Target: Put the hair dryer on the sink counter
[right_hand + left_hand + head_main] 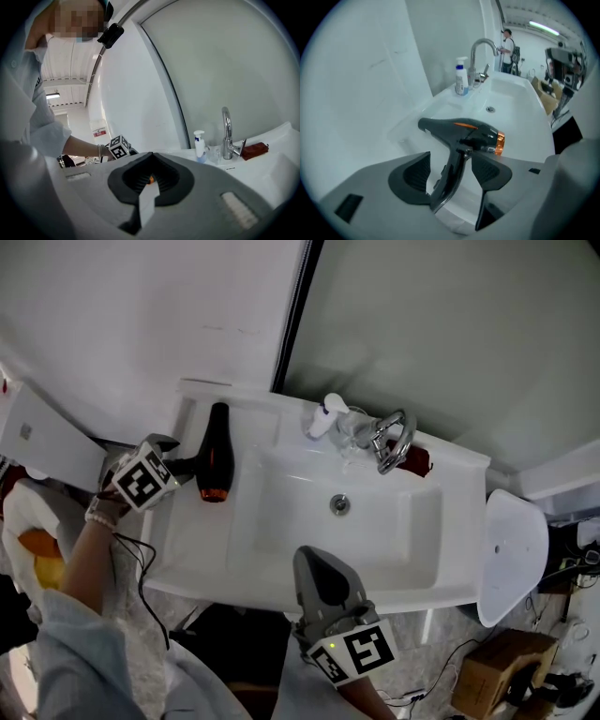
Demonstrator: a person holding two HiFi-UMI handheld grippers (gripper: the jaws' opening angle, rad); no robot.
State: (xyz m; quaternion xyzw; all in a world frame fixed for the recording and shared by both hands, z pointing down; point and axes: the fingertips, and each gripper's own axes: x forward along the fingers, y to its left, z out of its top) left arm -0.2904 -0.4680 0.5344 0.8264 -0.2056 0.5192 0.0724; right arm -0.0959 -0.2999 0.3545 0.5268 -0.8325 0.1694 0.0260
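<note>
A black hair dryer (pixel 217 451) with an orange nozzle ring lies on the left ledge of the white sink counter (pixel 202 526), nozzle toward me. My left gripper (pixel 180 463) is at its handle from the left. In the left gripper view the handle (pixel 451 176) runs between the open jaws, and the left pad (pixel 415 176) stands clear of it. The dryer body (pixel 464 131) rests on the counter beyond. My right gripper (pixel 319 570) hovers at the counter's front edge. Its jaws (pixel 150 180) are together with nothing in them.
A chrome faucet (pixel 389 439), a soap pump bottle (pixel 323 416), a clear glass (pixel 352 432) and a dark red item (pixel 417 460) line the back ledge. The basin (pixel 375 521) fills the middle. A black cord (pixel 141 568) hangs at the left; a white round seat (pixel 511 554) stands at the right.
</note>
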